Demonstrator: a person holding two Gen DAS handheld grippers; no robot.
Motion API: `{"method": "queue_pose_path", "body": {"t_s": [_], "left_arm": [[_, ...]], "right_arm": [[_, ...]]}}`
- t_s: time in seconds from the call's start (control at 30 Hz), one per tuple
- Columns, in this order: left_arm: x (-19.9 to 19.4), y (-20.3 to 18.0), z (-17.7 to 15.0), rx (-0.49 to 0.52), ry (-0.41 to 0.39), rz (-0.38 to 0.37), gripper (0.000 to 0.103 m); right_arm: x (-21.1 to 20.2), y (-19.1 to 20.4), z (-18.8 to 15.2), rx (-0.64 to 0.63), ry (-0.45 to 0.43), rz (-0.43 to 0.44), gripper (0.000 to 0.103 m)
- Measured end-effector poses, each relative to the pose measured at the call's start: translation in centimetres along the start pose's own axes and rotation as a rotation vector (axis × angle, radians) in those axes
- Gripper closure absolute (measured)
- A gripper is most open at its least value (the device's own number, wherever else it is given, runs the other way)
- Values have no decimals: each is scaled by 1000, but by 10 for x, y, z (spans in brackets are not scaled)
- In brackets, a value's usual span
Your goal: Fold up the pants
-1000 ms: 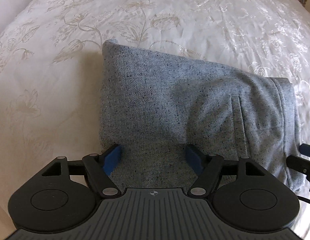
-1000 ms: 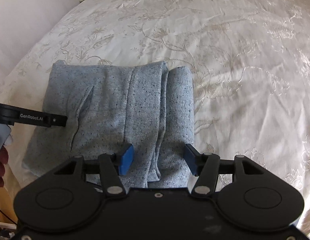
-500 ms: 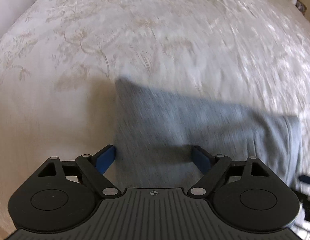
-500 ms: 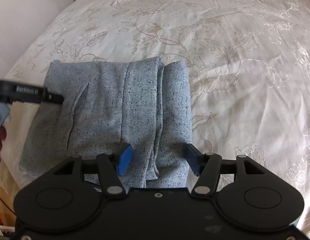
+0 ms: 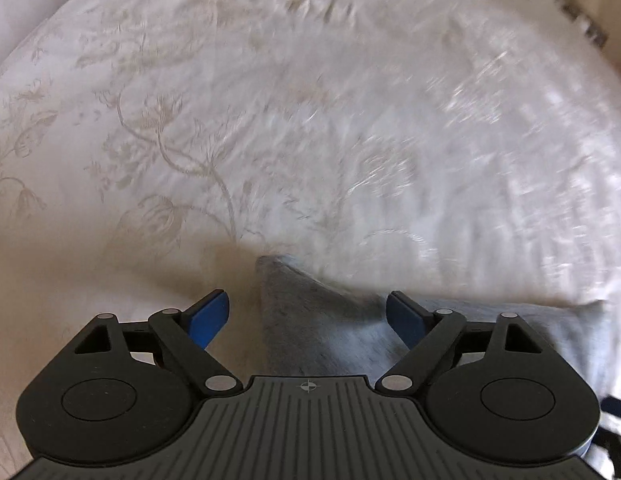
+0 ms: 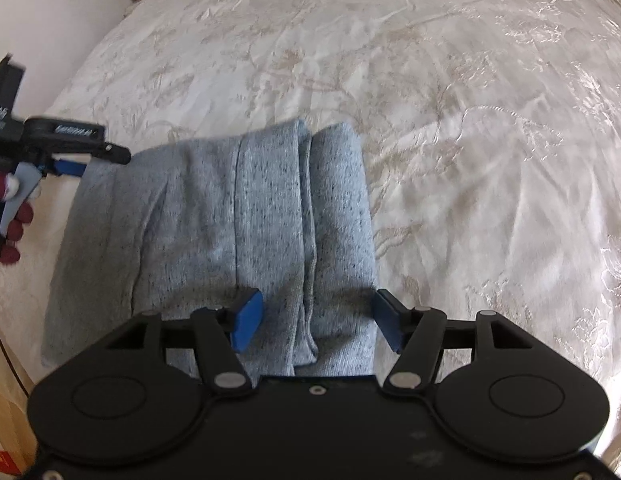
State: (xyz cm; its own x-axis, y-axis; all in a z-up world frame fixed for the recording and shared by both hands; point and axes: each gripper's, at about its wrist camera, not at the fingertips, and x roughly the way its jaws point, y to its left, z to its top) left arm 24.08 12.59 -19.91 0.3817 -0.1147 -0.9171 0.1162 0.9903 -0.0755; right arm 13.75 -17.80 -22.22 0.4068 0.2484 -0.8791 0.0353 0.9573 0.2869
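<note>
Final fold looks done: pants [image 6: 214, 220] in compact stack on bed [image 6: 450, 100]. Right tool [image 6: 316, 320] opening, straddling stack edge w/o pinching; left tool [image 5: 306, 316] spread wide, empty. Next: prob. lift clear.

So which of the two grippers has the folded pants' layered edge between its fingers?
The right gripper, its jaws opening over the pants; the left gripper only frames a corner.

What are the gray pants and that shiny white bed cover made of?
The pants look like soft, matte woven or knit cloth, gray-blue with dark flecks. The bed cover looks like satiny jacquard fabric: it glints and has raised flower-and-vine patterns. The exact fibres can't be told.
</note>
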Motion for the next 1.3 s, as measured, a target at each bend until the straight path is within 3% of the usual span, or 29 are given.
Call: {"method": "queue_pose_path", "body": {"t_s": [0.17,0.4,0.47,0.5,0.87,1.0,1.03,1.1,1.2,1.3], "left_arm": [[-30,3,-40,-29,-25,-89,13],[-17,7,-84,-88,96,-157,12],[-7,6,-91,-103,129,-179,7],[-1,6,-92,-113,137,-194,1],[25,3,-68,-117,154,-239,1],[27,9,-65,-174,186,-242,3],[26,9,-62,-177,188,-234,9],[16,5,-59,-179,150,-228,57],[-2,-9,-57,-128,105,-184,77],[-24,-23,-56,-66,54,-158,83]], "right_arm": [[-2,-11,12,80,-46,30,37],[31,-20,32,148,29,129,30],[37,-21,35,166,42,155,28],[40,-22,37,170,48,167,26],[55,-26,41,199,70,251,18],[56,-22,45,197,110,254,22],[55,-19,48,191,121,259,31],[49,-8,50,146,111,248,60],[30,9,47,102,63,210,73],[4,15,42,131,6,223,77]]}}
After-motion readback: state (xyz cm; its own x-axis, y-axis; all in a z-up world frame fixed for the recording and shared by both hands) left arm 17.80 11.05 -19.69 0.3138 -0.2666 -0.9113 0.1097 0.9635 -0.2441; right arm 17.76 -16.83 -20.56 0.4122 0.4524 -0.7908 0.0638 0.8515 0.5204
